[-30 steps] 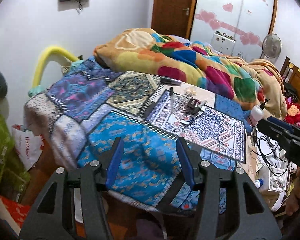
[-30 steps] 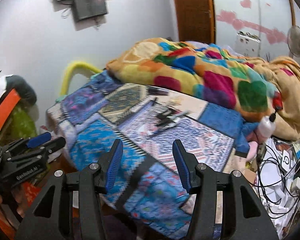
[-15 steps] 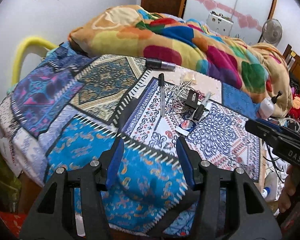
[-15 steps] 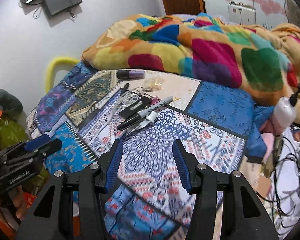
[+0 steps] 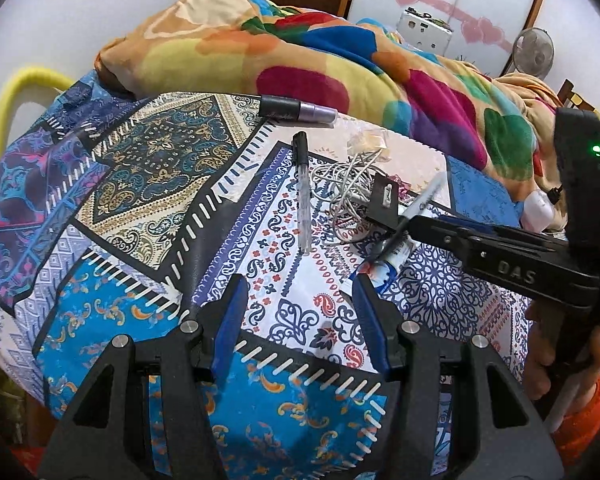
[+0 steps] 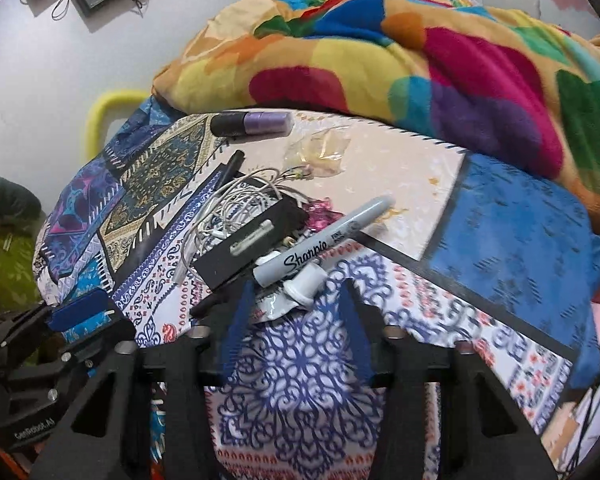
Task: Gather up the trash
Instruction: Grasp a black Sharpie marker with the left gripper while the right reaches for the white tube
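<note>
Clutter lies on the patterned bedspread [image 5: 148, 168]: a squeezed tube with a white cap [image 6: 304, 284], a grey Sharpie marker [image 6: 324, 244], a black box [image 6: 252, 244], tangled white cable [image 6: 236, 204], a clear wrapper [image 6: 320, 150], a purple tube [image 6: 256, 124] and a clear pen [image 5: 303, 196]. My right gripper [image 6: 296, 320] hovers just short of the squeezed tube. Its jaws are closing, its pads touch nothing, and only the tube's crumpled end lies by the left finger. My left gripper [image 5: 300, 320] stands open over bare cloth, nearer than the pen. The right gripper [image 5: 424, 228] reaches in from the right.
A bright multicoloured blanket [image 5: 340, 64] is heaped behind the clutter. A yellow padded rail [image 5: 16, 92] curves at the bed's left end. A white bottle [image 5: 538, 208] and a fan [image 5: 534, 50] sit to the right. A hand [image 5: 540, 344] holds the right gripper's handle.
Both grippers have come down and closer to the clutter on the bedspread. The right gripper's fingers stand narrower than before, now right at the squeezed tube.
</note>
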